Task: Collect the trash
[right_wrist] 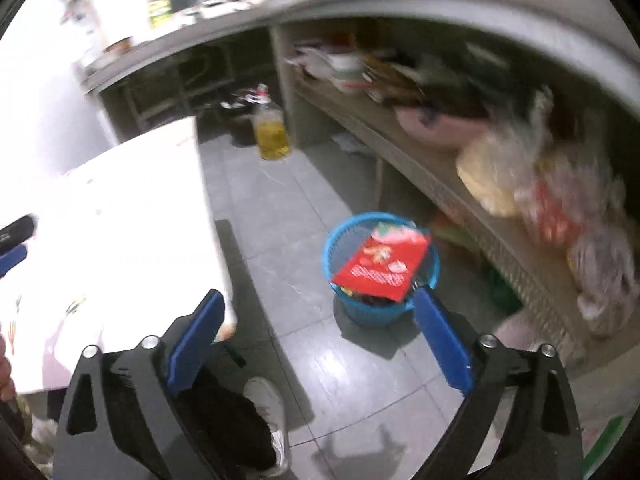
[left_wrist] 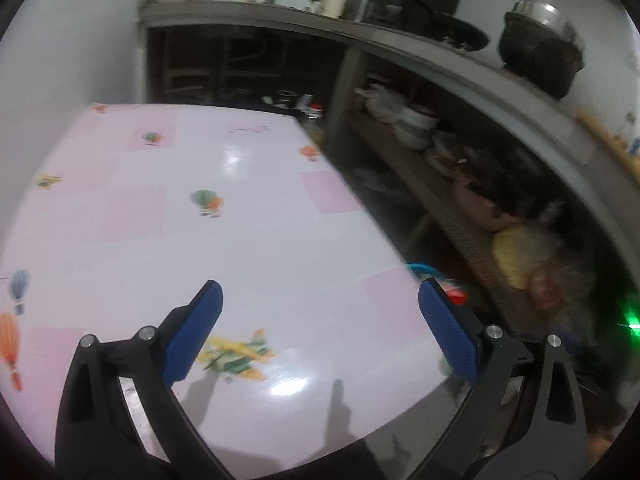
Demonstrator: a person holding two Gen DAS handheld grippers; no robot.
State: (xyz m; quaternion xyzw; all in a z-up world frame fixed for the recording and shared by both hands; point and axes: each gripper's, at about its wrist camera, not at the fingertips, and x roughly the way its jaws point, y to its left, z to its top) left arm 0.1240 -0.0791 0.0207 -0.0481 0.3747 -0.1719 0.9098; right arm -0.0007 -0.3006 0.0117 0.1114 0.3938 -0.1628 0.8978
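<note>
A blue mesh bin (right_wrist: 380,308) stands on the grey tiled floor by the shelving. A red snack packet (right_wrist: 382,266) lies tilted across its rim, with other wrappers under it. My right gripper (right_wrist: 320,300) hangs well above the floor, open, with nothing between its blue pads (right_wrist: 442,342). My left gripper (left_wrist: 320,292) is open over the right part of the pink table (left_wrist: 180,208), nothing between its fingers. A bit of the blue bin (left_wrist: 426,270) and the red packet (left_wrist: 456,296) shows past the table's edge.
A jug of yellow oil (right_wrist: 272,132) stands on the floor at the back. Shelves (right_wrist: 440,176) on the right hold bowls and plastic bags. The person's leg and white shoe (right_wrist: 266,400) are below the right gripper. A black pot (left_wrist: 540,52) sits on the counter.
</note>
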